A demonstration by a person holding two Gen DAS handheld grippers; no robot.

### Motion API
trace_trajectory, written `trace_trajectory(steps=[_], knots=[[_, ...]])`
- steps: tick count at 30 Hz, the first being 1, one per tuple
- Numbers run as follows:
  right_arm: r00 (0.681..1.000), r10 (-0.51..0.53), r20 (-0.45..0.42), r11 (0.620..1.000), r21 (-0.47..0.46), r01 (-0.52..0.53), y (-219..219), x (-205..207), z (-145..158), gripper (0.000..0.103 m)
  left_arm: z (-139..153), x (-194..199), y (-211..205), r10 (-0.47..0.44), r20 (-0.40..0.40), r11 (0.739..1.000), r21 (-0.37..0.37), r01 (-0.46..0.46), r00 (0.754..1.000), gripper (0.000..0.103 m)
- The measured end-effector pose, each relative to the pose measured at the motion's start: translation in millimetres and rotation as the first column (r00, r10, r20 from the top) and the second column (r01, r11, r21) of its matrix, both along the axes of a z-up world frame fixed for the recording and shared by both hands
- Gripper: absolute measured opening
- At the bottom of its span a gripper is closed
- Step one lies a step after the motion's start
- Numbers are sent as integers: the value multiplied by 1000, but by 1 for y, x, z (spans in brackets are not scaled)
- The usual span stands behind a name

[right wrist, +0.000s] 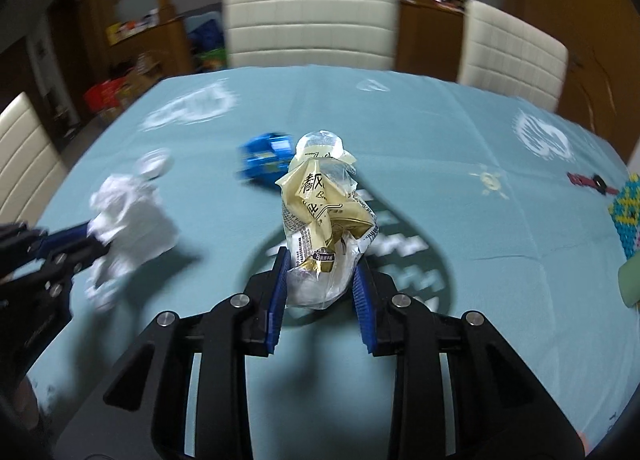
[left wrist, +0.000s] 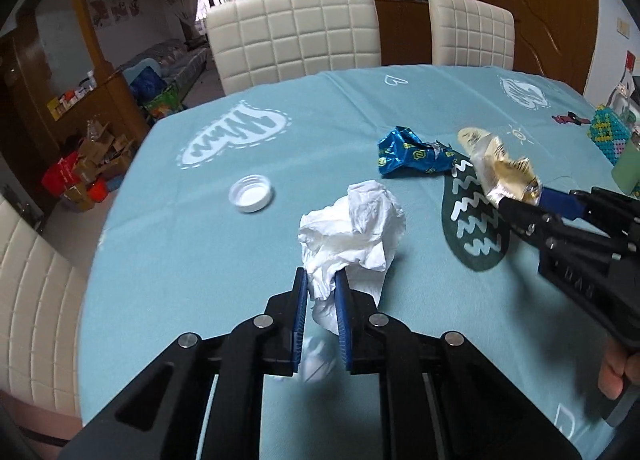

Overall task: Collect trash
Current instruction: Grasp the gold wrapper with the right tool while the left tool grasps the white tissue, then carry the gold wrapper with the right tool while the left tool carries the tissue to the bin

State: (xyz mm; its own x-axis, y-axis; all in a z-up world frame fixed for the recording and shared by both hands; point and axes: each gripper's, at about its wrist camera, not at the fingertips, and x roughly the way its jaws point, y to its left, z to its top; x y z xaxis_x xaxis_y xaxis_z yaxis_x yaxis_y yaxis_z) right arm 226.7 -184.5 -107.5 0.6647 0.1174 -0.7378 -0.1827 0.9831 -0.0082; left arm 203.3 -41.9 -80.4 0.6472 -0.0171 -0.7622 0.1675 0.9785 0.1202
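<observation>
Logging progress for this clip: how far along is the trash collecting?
Nothing shows as binned; no bin is in view. In hand: the left tool grips the crumpled tissue, the right tool the yellow wrapper. Left on the tablecloth: the blue wrapper and white cap.

Home dining room, blue tablecloth (left wrist: 200,260), cream padded chairs (left wrist: 296,32), wooden cabinets (left wrist: 520,0), sofa (left wrist: 168,60) beyond

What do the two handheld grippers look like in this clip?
Both match. The left gripper and right gripper have matte black linkage arms joined by round silver pivot pins, and flat blue ribbed pads lining their fingers. A bare hand shows behind the right gripper; no cables are visible.
</observation>
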Motion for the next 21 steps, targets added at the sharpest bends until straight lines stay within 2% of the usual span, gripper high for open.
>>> trace_trajectory(steps=[8, 21], knots=[[988, 156, 19, 988, -15, -156, 74, -37, 10, 33, 14, -43, 50, 75, 46, 997, 14, -76, 996, 14], [953, 303, 25, 952, -60, -302, 165, -64, 19, 33, 21, -84, 132, 218, 109, 975, 22, -222, 970, 14]])
